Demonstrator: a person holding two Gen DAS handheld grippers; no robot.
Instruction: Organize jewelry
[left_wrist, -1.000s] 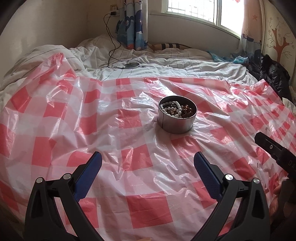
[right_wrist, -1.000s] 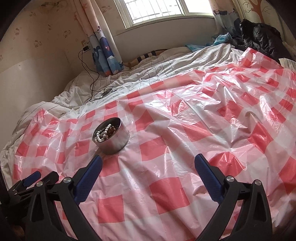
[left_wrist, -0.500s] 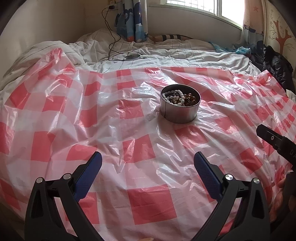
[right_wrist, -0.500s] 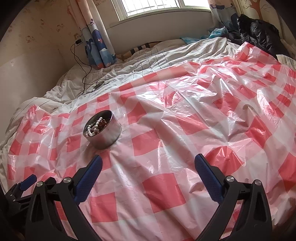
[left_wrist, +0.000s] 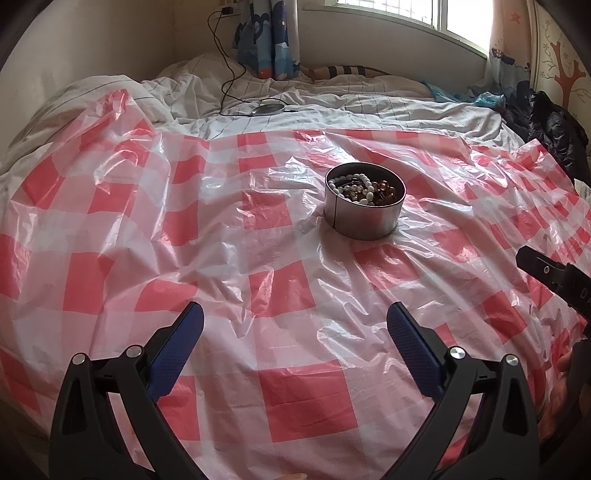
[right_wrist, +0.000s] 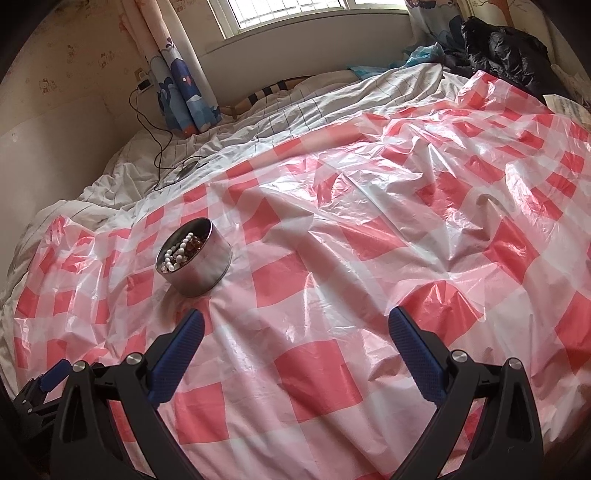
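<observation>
Two hand-held grippers are in view, both with jaws spread wide and nothing between them. The left gripper (left_wrist: 295, 325) hovers above the red-and-white checked plastic sheet (left_wrist: 288, 391) near the front edge of the bed. The right gripper (right_wrist: 295, 328) hovers over the same sheet, to the right of the left one; its black body shows at the right edge of the left wrist view.

One round metal tin (left_wrist: 364, 206) stands upright on the sheet, far of the left gripper and slightly to its right, well apart from both sets of fingers. In the right wrist view the tin (right_wrist: 195, 264) lies far and left of the gripper. The tin holds a white bead bracelet (left_wrist: 351, 188) on its left side and brown amber-coloured beads (left_wrist: 386, 192) on its right.

White bedding (left_wrist: 332, 110) lies beyond the sheet, with a black cable (left_wrist: 229, 77) across it.
</observation>
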